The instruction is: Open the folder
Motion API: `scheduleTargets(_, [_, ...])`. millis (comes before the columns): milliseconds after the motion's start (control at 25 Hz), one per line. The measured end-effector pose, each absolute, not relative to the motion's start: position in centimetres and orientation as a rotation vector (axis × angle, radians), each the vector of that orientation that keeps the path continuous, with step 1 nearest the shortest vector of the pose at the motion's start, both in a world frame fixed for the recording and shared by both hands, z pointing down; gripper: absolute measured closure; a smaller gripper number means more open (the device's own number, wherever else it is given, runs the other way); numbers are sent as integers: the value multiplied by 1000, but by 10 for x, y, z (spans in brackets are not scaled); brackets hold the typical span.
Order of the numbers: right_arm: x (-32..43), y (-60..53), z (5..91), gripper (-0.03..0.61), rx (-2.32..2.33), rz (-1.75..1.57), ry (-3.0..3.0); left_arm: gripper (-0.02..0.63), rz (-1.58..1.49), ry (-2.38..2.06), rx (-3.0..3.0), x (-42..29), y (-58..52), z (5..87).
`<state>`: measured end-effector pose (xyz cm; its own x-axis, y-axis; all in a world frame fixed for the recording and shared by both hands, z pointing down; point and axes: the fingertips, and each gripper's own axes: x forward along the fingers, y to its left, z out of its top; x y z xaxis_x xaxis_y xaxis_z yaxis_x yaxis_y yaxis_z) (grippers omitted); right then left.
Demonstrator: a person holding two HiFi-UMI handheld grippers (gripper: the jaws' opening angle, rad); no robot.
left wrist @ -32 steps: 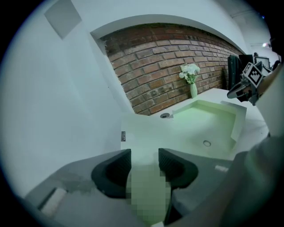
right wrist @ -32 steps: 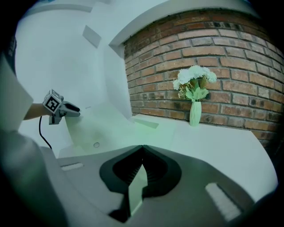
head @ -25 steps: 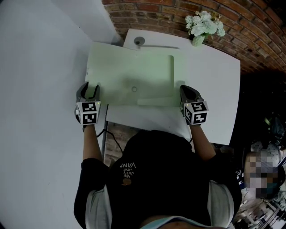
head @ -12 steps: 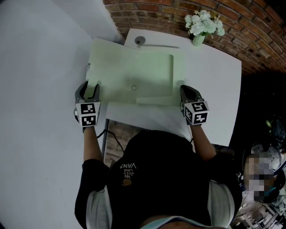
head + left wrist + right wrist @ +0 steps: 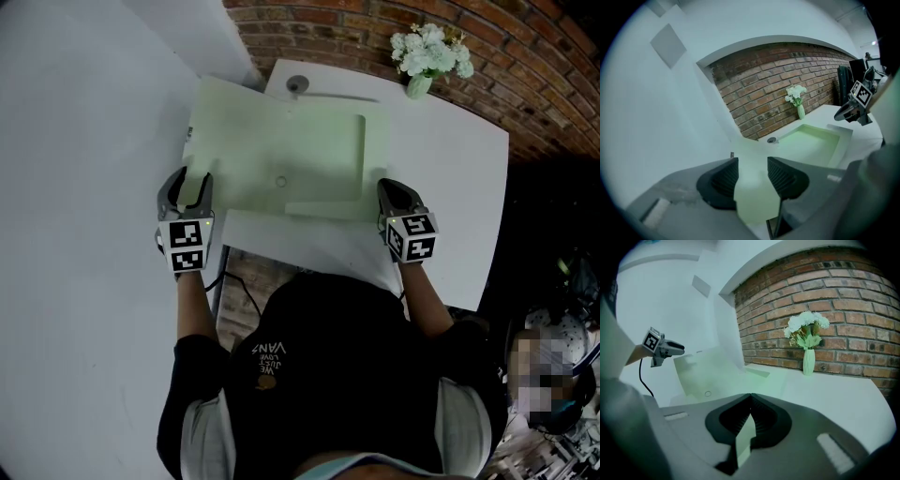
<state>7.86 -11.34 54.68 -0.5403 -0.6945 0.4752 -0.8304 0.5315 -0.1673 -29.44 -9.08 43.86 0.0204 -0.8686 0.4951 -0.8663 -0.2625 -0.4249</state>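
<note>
**A:** On the white counter (image 5: 450, 187), where is the folder?

**B:** The pale green folder (image 5: 281, 141) lies spread across the counter's left half, in front of the person. Its left part reaches out past the counter's left edge.

**A:** And the left tongs?

**B:** The left tongs (image 5: 190, 183) are at the folder's near-left corner. They stand apart, and the green sheet shows in the gap between them.

**A:** The right ones?

**B:** The right tongs (image 5: 394, 190) are at the near-right corner, closed together on a thin green edge of the folder. The edge runs between the pads, seen end-on.

**A:** Anything else on the counter?

**B:** A small green vase of white flowers (image 5: 427, 56) stands at the far edge, against the brick wall (image 5: 525, 75), well apart from the folder. A round hole (image 5: 295, 84) in the counter sits just beyond the folder's far side.
</note>
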Motion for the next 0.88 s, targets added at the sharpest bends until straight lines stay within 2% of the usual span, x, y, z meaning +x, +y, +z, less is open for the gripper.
scheduleTargets(880, [93,-107,536,580,1326,526,-2419,423,-817,1736,-2449,-193,-114,440])
